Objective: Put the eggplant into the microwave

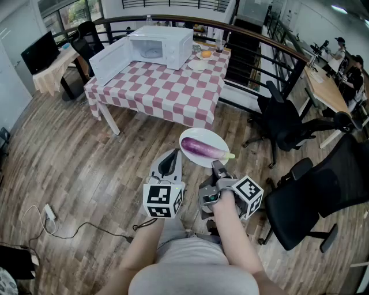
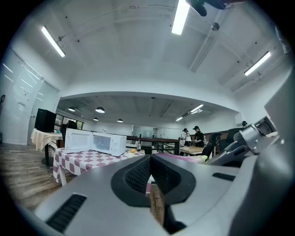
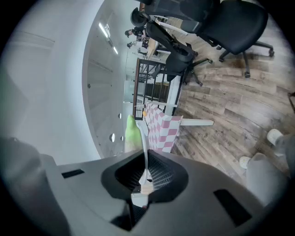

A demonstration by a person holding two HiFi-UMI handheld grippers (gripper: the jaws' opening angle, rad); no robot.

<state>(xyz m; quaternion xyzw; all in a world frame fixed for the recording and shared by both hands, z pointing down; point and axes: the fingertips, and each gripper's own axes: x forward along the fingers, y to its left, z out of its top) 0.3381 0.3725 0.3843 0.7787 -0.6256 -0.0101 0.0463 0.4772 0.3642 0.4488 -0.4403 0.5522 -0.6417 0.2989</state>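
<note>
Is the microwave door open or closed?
Open. The microwave door swings wide to the side, showing the inside.

eggplant point(image 3: 131, 133): body hidden behind plate point(image 3: 144, 154), stem shows | microwave point(image 1: 166, 46) interior: too small to tell

Wood-plank floor point(image 1: 86, 173) throughout. Checkered tabletop point(image 1: 167, 86) at centre rear. Curved dark railing point(image 1: 253, 40) just behind it. Black office chairs point(image 1: 288, 124) to its right. Cloth-covered side table point(image 1: 52, 66) and windows point(image 1: 69, 14) to its left. Strip lights point(image 2: 179, 18) overhead.
</note>
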